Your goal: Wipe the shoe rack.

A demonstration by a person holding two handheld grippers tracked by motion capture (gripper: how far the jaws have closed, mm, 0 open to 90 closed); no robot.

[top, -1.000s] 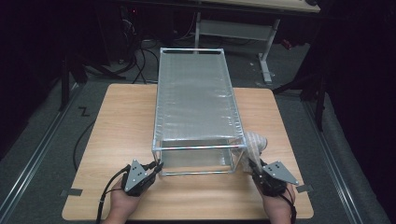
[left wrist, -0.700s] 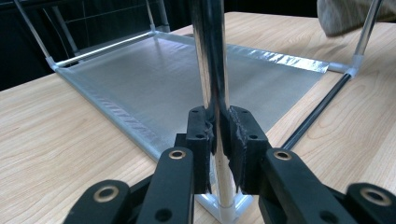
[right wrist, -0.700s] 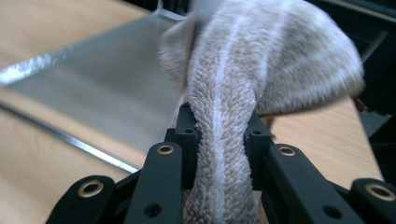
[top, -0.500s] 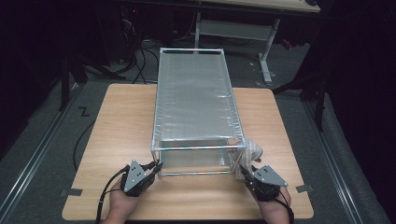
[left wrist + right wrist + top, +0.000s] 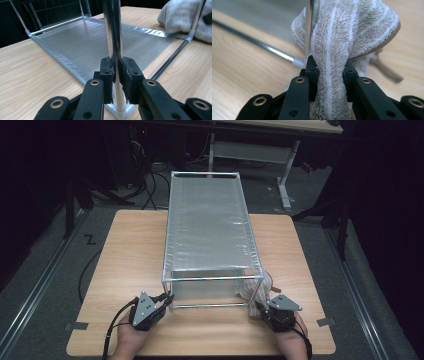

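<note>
- A tall metal-framed rack (image 5: 210,232) with mesh shelves stands lengthwise on the wooden tabletop (image 5: 127,255), its near end just in front of the person's two hands.
- The left tool (image 5: 167,298) is clenched on the rack's near left upright (image 5: 113,37), low down by the white corner joint; in the left gripper view the shiny tube runs straight up between the two black pads (image 5: 106,72).
- The right tool (image 5: 261,309) sits at the near right corner and is grasping a pale, fluffy towel (image 5: 342,45), bunched into a thick fold between its pads.
- The towel lies pressed against the rack's near right upright (image 5: 311,27) and rests on the tabletop just outside that corner (image 5: 255,287).
- The lower mesh shelf (image 5: 100,45) lies flat just above the wood.
</note>
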